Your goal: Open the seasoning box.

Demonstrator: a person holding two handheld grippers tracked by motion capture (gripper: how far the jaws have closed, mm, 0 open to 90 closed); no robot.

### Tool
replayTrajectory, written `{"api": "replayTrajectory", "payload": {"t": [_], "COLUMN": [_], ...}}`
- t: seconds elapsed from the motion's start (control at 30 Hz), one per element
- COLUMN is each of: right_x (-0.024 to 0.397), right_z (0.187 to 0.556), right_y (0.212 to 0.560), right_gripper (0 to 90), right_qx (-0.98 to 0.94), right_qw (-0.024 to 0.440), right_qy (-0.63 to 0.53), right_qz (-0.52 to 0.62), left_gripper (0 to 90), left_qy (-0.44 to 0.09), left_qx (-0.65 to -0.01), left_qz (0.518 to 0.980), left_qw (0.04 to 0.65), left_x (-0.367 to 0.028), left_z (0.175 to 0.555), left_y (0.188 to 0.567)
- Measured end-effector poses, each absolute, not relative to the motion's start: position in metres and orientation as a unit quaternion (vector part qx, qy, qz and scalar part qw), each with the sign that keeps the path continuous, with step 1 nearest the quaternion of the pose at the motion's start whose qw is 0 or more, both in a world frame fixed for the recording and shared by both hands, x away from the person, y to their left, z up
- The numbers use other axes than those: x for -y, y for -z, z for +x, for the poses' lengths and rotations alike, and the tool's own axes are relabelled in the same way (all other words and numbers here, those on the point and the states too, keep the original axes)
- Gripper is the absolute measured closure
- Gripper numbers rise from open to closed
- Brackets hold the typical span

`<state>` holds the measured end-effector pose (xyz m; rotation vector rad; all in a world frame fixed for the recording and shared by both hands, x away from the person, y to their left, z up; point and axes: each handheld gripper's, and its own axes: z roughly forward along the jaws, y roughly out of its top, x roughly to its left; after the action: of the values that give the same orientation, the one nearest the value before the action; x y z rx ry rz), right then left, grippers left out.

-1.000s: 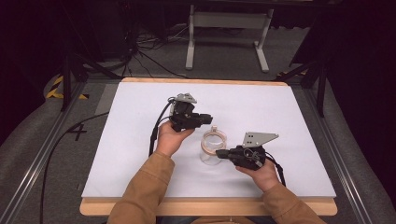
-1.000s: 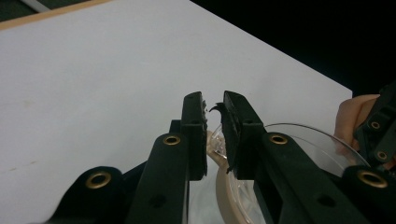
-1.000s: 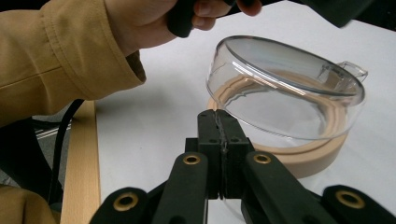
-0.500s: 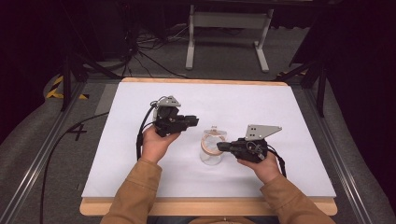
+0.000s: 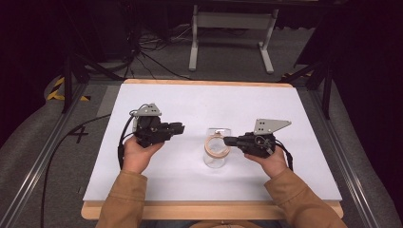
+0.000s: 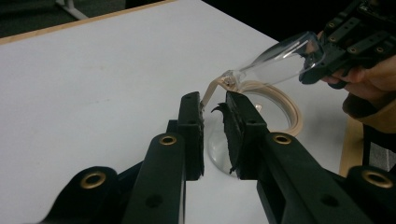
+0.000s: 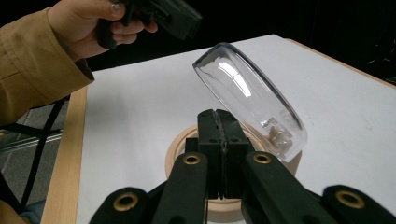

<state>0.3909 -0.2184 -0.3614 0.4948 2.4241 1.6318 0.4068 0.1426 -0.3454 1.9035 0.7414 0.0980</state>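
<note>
While your right gripper (image 5: 227, 140) points left across the white table (image 5: 285, 109), its jaws are pressed together on the tan rim of the jar (image 5: 216, 151) that stands at the table's middle. In the right gripper view the two black jaws meet with no gap, and the tan ring (image 7: 180, 151) sits directly under them. The clear hinged lid (image 7: 250, 98) stands open, tilted up and away from the ring, with its hinge block at the lower edge just beside the jaws.

Your left gripper (image 5: 180, 127) is held above the table, well to the left of the jar and apart from it, pointing right. In the left gripper view its jaws stand narrowly parted with nothing between them; the gap is plain to see. Beyond them lie the jar's ring (image 6: 285, 105) and the raised lid (image 6: 280, 60), and farther off your right hand (image 6: 369, 84) with its gripper at the lid's far end.

Each gripper carries a grey plate (image 5: 270, 125) on top, and a black cable (image 5: 57, 152) runs from the left one off the table's left edge. Your left hand (image 5: 138, 154) and right hand (image 5: 272, 161) enter from the bottom in tan sleeves (image 5: 121, 202). Beyond the table a white stand (image 5: 228, 28) sits on grey floor.
</note>
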Motion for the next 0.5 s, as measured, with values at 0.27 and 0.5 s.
{"api": "replayTrajectory", "payload": {"t": [0.27,0.5], "right_x": [0.223,0.224], "right_z": [0.401,0.410], "right_y": [0.360,0.362], "right_gripper": [89.7,89.7], "right_qx": [-0.809,-0.805], "right_qw": [0.091,0.087], "right_qy": [-0.555,-0.559], "right_qz": [0.172,0.180], "left_gripper": [75.8,74.8], "left_qy": [-0.045,-0.044], "left_qx": [-0.320,-0.328], "left_qz": [0.795,0.794], "left_qw": [0.513,0.511], "left_x": [-0.155,-0.161], "left_z": [0.397,0.393], "left_y": [0.347,0.350]}}
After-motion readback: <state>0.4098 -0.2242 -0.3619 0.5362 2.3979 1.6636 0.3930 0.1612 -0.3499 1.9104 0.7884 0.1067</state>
